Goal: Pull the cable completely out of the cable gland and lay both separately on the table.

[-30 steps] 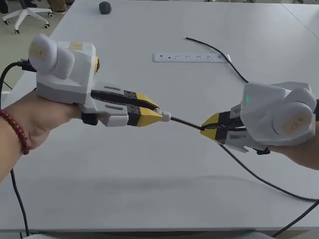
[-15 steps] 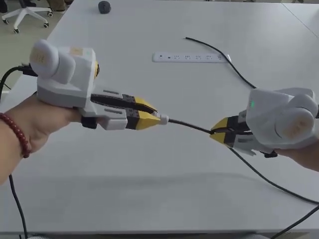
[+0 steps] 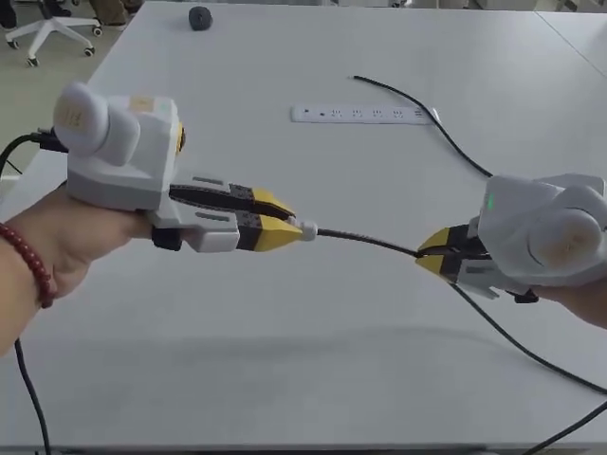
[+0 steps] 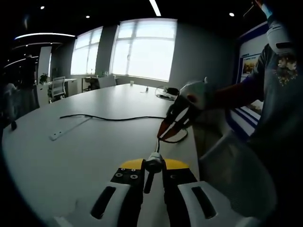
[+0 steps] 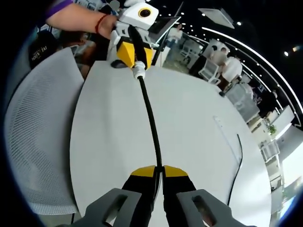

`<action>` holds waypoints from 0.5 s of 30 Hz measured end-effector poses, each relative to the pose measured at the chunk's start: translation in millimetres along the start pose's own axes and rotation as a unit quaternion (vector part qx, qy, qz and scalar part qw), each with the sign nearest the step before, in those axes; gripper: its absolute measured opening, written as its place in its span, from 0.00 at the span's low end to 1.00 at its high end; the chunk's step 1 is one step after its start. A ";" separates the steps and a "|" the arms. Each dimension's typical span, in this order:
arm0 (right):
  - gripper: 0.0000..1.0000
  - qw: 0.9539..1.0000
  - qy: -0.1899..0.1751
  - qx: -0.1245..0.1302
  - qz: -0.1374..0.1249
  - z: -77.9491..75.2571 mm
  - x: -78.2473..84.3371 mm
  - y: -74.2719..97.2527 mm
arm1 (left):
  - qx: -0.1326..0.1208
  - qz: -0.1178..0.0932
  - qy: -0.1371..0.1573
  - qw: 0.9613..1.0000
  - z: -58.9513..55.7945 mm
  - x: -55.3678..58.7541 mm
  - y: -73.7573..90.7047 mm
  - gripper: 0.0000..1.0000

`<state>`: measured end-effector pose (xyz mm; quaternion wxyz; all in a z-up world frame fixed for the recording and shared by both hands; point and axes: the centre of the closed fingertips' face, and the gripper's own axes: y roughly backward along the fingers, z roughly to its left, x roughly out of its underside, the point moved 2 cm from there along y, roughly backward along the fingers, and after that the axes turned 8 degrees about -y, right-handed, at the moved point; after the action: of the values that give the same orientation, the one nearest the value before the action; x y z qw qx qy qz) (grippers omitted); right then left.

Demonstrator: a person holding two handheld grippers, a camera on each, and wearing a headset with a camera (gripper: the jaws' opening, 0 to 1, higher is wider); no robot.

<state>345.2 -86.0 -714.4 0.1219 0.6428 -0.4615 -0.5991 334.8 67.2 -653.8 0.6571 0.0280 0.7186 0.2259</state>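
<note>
Two grippers hold the work in the air above the white table (image 3: 285,341). In the head view, the left gripper (image 3: 285,230) is clamped on the small white cable gland (image 3: 306,228). The right gripper (image 3: 432,258) is clamped on the black cable (image 3: 365,241), which runs almost straight between them. Behind the right gripper the cable hangs down toward the near edge of the table. A power strip (image 3: 365,113) lies well apart, farther back. In the left gripper view, the gland is pinched only at the very tips of the jaws. In the right gripper view, the jaws are pressed together on the cable (a thin line between the yellow tips), and the cable goes into the gland, so it is not yet out. I think two things could go wrong. The smooth cable may slide through the right jaws instead of leaving the gland. The gland, held so near the tips, may also twist out and drop if the pull is not in line with it.
</note>
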 end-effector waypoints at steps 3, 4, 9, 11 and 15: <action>0.00 1.000 -0.004 0.005 0.006 -4.8 3.8 -1.0 | -0.001 0.000 0.000 1.000 0.9 0.2 0.1 0.15; 0.00 1.000 -0.001 0.009 0.007 -5.5 3.8 -0.8 | -0.001 -0.001 0.000 1.000 0.9 -0.3 0.1 0.15; 0.00 1.000 0.004 0.007 0.010 -5.4 3.2 -1.7 | -0.002 0.000 0.000 1.000 3.2 -0.5 0.1 0.15; 0.00 1.000 0.004 0.006 0.008 -5.1 2.4 -1.6 | -0.001 -0.001 0.000 1.000 3.5 -0.9 0.0 0.15; 0.00 1.000 0.006 0.005 0.007 -3.7 2.0 -0.5 | -0.001 -0.006 0.003 1.000 4.1 -2.2 -0.3 0.15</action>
<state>348.3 -88.7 -715.2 0.1256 0.6437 -0.4685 -0.5919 339.1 67.3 -652.0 0.6563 0.0219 0.7206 0.2226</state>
